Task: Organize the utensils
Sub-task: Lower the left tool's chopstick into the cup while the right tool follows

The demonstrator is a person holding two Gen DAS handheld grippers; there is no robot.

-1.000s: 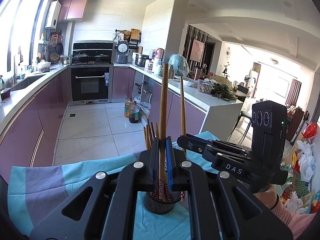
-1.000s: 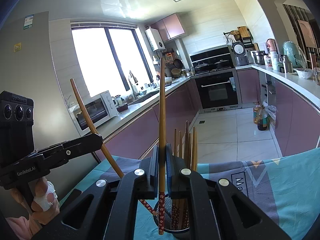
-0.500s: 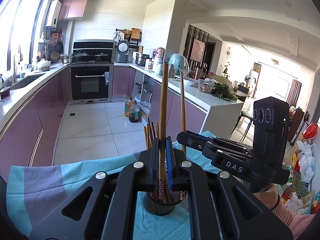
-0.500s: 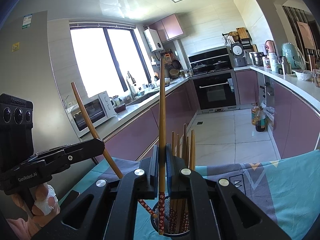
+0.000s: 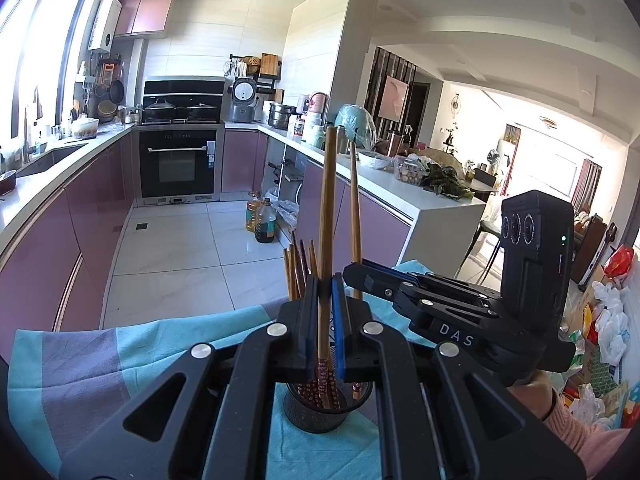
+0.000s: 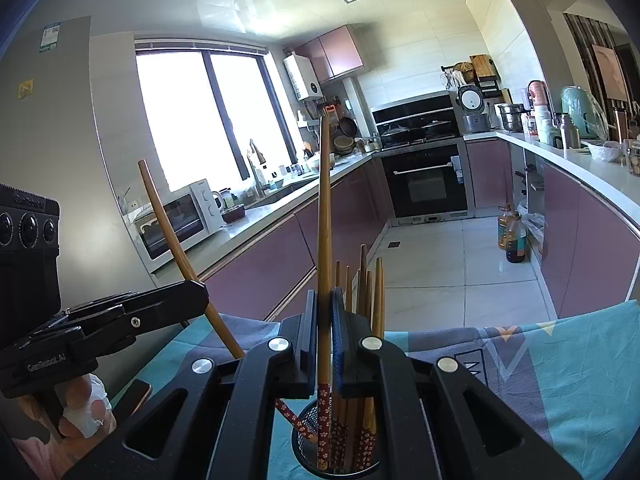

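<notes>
A black mesh holder [image 5: 320, 408] with several wooden chopsticks [image 5: 298, 272] stands on the teal and grey cloth [image 5: 80, 360]; it also shows in the right wrist view [image 6: 340, 440]. My left gripper [image 5: 326, 308] is shut on one chopstick [image 5: 328, 208], upright, its patterned end inside the holder. My right gripper [image 6: 324, 320] is shut on another chopstick [image 6: 324, 220], its red flowered end in the holder's mouth. Each gripper shows in the other's view: the right [image 5: 360, 276], the left [image 6: 192, 296] with its chopstick [image 6: 168, 232] tilted.
The cloth-covered table edge [image 6: 560, 320] faces a kitchen with purple cabinets [image 5: 80, 232], an oven [image 5: 178, 164] and a white counter [image 5: 432, 200]. Oil bottles [image 5: 262, 220] stand on the tiled floor. A microwave [image 6: 176, 220] sits on the left counter.
Both grippers have moved down a little with their chopsticks, whose patterned ends now sit lower in the holder. Both jaws stay shut.
</notes>
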